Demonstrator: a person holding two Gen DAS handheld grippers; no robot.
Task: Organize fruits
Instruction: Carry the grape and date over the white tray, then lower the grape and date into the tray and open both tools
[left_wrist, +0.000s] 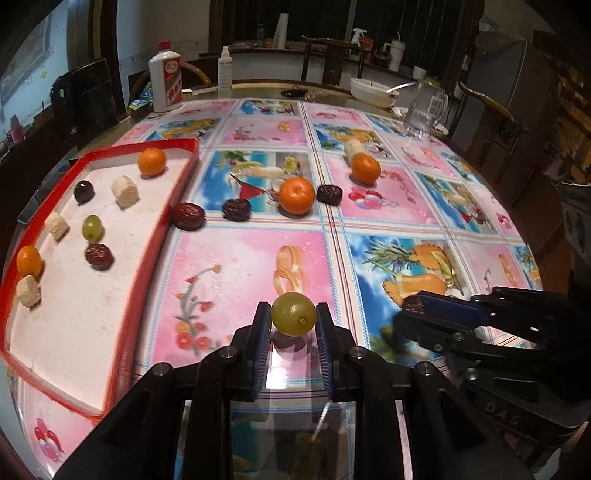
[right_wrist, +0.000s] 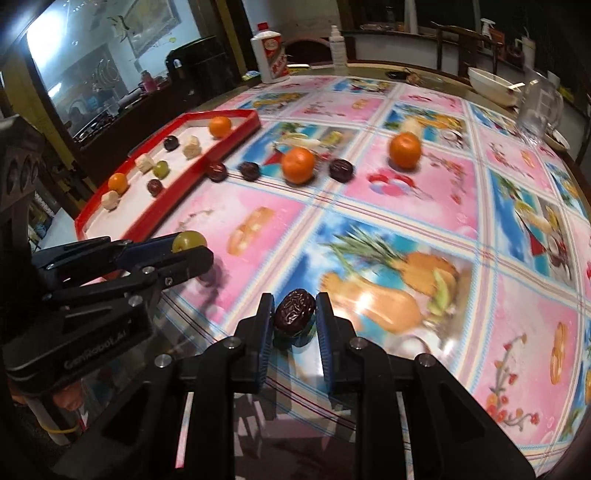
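Your left tool (left_wrist: 293, 315) grips a green grape (left_wrist: 293, 314) between its pads, just above the table (left_wrist: 240, 266) near its front edge. Your right tool (right_wrist: 294, 317) is closed on a dark date (right_wrist: 294, 312), also low over the front of the table; the two tools sit close beside each other.

The red tray (left_wrist: 147, 236) lies along the table's left edge. In it you have two oranges, one at the far end (left_wrist: 152, 161) and one at the left rim (left_wrist: 28, 261), three pale banana chunks, a second grape (left_wrist: 91, 226), a dark plum-like fruit (left_wrist: 84, 191) and a date (left_wrist: 99, 256).

Between your tools and the tray's open floor nothing stands but the tray's own red wall. Further back, a loose row crosses the middle of the table: a date (left_wrist: 188, 216) touching the tray's outer wall, another date (left_wrist: 236, 209), an orange (left_wrist: 296, 195), a third date (left_wrist: 328, 194), then an orange (left_wrist: 365, 168) with a banana piece (left_wrist: 354, 148) just behind it.

The table is round, under a glossy pink-and-blue picture cloth. At its far edge stand a white bottle (left_wrist: 166, 82), a spray bottle (left_wrist: 224, 68), a bowl with a spoon (left_wrist: 373, 91) and a glass mug (left_wrist: 424, 110). The room behind is dim, with wooden chairs.
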